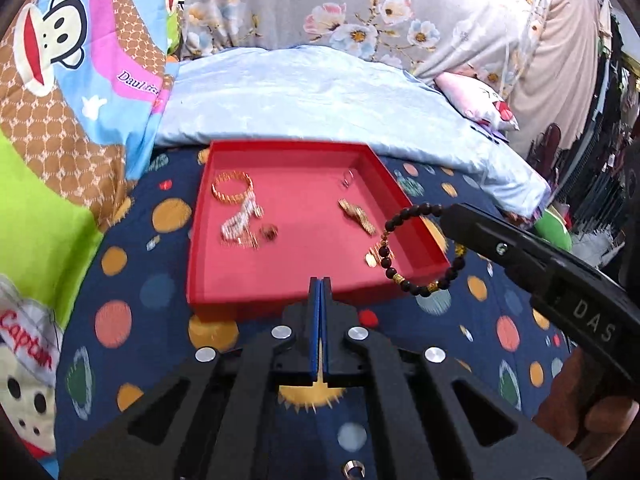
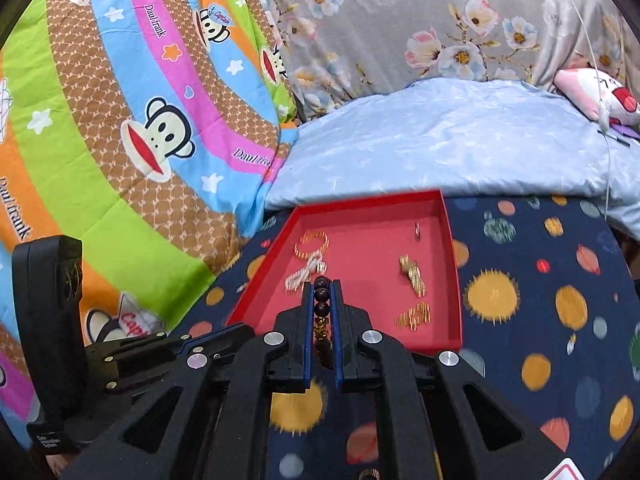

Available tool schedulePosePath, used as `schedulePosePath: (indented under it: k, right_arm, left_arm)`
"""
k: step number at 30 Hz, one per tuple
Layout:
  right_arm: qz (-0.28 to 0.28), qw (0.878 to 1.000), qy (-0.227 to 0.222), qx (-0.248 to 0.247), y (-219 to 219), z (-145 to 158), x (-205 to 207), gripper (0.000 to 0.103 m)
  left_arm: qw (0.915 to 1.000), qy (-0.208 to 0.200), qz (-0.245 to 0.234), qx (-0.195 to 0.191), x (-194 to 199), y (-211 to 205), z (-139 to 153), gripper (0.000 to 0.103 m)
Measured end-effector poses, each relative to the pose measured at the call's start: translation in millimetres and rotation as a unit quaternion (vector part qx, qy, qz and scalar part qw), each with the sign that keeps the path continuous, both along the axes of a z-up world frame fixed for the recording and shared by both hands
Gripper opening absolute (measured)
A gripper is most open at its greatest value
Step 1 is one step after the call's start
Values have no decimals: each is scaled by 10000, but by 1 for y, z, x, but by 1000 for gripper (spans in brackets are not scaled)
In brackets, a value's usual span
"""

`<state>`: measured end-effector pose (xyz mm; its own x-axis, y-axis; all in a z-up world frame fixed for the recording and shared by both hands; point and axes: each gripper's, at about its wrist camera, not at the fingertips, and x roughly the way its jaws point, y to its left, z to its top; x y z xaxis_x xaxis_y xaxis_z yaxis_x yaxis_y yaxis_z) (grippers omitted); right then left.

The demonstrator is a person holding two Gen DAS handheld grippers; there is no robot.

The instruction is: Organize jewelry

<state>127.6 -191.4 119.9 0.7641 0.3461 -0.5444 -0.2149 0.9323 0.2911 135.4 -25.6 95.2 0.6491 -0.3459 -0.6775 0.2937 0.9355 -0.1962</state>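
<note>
**Dark bead bracelet held over the red tray**

Left wrist view: left gripper [image 1: 320,286] with blue fingers pressed together, holding nothing, just before the flat red cardboard tray [image 1: 320,298]. Round bracelet of dark beads [image 1: 424,290] hanging from the right gripper [image 1: 450,216] above the tray's right edge.

Right wrist view: fingers [image 2: 307,312] pinched narrow on the beads. Gold bangle [image 2: 312,243] lying inside the tray, on the dotted navy bed sheet [image 2: 540,320].

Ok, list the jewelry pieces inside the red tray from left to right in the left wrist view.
Gold bangle → silver chain → small dark ring → small silver ring → gold watch-like piece → gold clip, all in the red tray.
</note>
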Motion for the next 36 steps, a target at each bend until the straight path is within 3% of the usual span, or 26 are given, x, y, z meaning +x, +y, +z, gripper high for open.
schedulePosePath:
  k: [7,12,13,14,15,16,20,30,34,36]
  right_arm:
    - [-29,10000,-53,55,2,4,41,8]
    - [-90,9995,112,-296,11,-15,67,13]
    - [-143,9993,118,-315,11,-17,67,15]
    - [-152,9994,145,-280,10,-20,67,16]
    - [-180,9995,160,-220,9,-22,65,16]
    - [-183,9995,184,-182,7,-24,63,16]
    - [-158,9993,313,-105,5,-35,52,16]
    - [-159,9978,593,-266,8,-59,9,16]
    - [-281,9961,793,-284,-4,-72,-17,17]
    - [-352,9950,887,-280,-12,-78,-29,17]
  left_arm:
    - [9995,-86,227,185,46,0,1,0]
    - [9989,222,381,163,83,1,-19,1]
    - [9982,351,487,77,90,4,-24,7]
    - [9973,426,603,26,93,7,-28,24]
    - [9968,413,686,15,93,10,-30,40]
    - [9967,336,732,20,90,12,-30,42]
    - [9970,204,699,246,76,11,-33,42]
    - [9973,335,561,341,37,5,-45,42]
    - [9961,61,591,646,9,3,-40,46]
    - [9970,156,518,546,-3,4,-42,47]
